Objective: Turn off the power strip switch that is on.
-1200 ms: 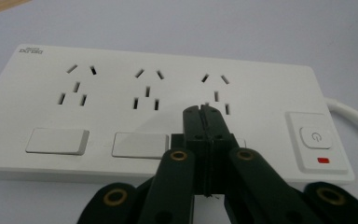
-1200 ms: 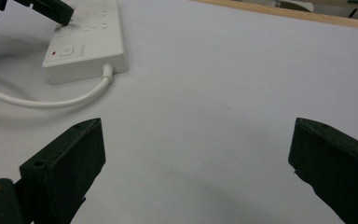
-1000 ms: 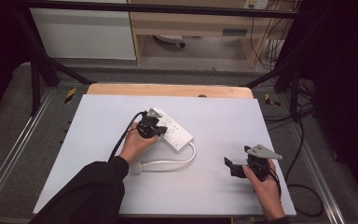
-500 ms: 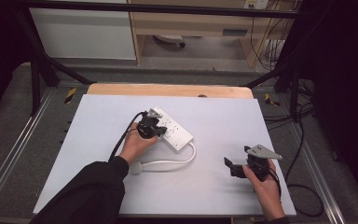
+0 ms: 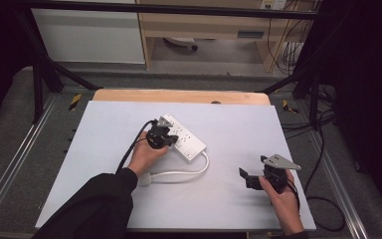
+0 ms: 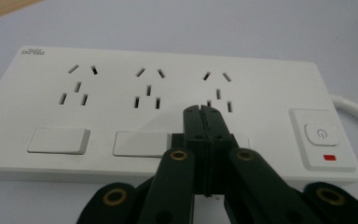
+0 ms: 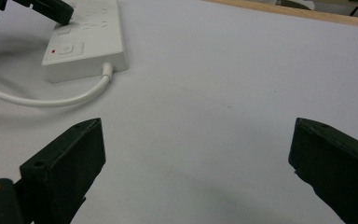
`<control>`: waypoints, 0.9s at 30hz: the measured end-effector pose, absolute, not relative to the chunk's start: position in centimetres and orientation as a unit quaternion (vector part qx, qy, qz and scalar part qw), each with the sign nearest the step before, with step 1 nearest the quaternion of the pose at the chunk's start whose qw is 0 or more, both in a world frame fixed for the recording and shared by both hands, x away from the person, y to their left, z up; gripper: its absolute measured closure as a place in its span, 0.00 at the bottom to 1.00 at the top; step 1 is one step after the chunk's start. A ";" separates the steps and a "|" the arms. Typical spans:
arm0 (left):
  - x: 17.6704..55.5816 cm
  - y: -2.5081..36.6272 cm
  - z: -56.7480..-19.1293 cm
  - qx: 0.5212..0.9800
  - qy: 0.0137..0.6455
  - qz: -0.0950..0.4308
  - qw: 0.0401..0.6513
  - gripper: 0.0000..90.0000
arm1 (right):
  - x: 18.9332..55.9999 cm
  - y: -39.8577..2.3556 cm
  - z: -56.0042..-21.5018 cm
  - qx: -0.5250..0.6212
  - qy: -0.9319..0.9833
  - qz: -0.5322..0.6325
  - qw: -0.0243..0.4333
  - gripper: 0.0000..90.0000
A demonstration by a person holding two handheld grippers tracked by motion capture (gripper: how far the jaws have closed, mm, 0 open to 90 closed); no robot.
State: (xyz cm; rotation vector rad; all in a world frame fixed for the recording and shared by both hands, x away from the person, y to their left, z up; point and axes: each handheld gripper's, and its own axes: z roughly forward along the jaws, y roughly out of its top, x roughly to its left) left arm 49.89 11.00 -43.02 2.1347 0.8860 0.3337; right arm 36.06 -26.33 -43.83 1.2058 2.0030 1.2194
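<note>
Change: we see nothing moved since the earlier frames.
Left gripper point(image 6: 204, 112): jaws pressed together, tips on the glossy white rectangular plastic power strip point(image 6: 168, 84), mid-table.
Right gripper point(image 7: 196, 154): matte black jaws spread, over the smooth pale table sheet point(image 7: 223, 70).

My left gripper point(image 5: 162, 137) is sitting on the power strip point(image 5: 189, 141) mid-table; my right gripper point(image 5: 252, 178) is lying well apart, rightward and nearer me.

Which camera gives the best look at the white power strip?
The left gripper view: the power strip is close up, sockets and switches clear. The high view shows it small, partly covered by the left gripper. The right gripper view catches its cord end, far off.
</note>
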 end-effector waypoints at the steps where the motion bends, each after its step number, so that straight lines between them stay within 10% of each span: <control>1: 49.9 11.0 -43.0 0.841 0.350 0.131 0.392 1.00 | 36.0 -26.3 -43.8 0.443 0.735 0.448 0.250 0.05; 27: 49.3 10.4 -42.1 0.836 0.336 0.145 0.410 0.98 | 36.1 -26.3 -43.9 0.444 0.735 0.449 0.248 0.05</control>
